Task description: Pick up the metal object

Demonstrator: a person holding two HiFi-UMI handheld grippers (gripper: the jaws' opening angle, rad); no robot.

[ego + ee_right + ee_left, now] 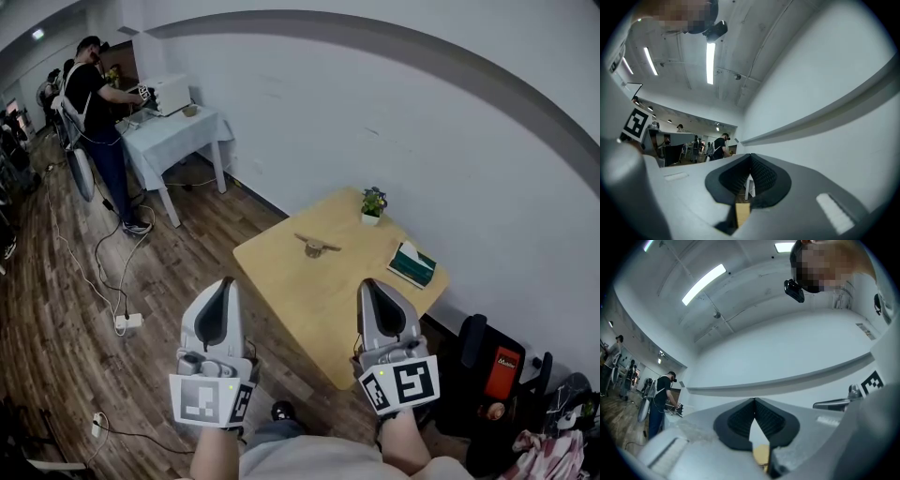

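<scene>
head view puts the metal object point(316, 246) near the middle of the wooden desk point(300, 298). it is a small brownish piece with wings spread to either side, lying alone on bare wood. a potted plant point(373, 202) stands beyond it toward the wall and a green box point(412, 264) lies to its right, both well apart from it.

lower in the frame the left gripper point(225, 281) and right gripper point(368, 283) are held side by side. the object lies above and between them in the picture, a little nearer the right one and well apart from both.

both grippers are clenched on nothing. in the left gripper view point(753, 403) and the right gripper view point(750, 160) the black pads meet at their tips. those views look up at wall and ceiling, so the object does not show there.

the step in hand looks like the approach. to do it well, i would:
- tip one gripper down toward the desk.
- spread its jaws before it arrives.
- come in over the narrow body between the wings.
- close there, not on a wing tip, which would likely twist out.
</scene>
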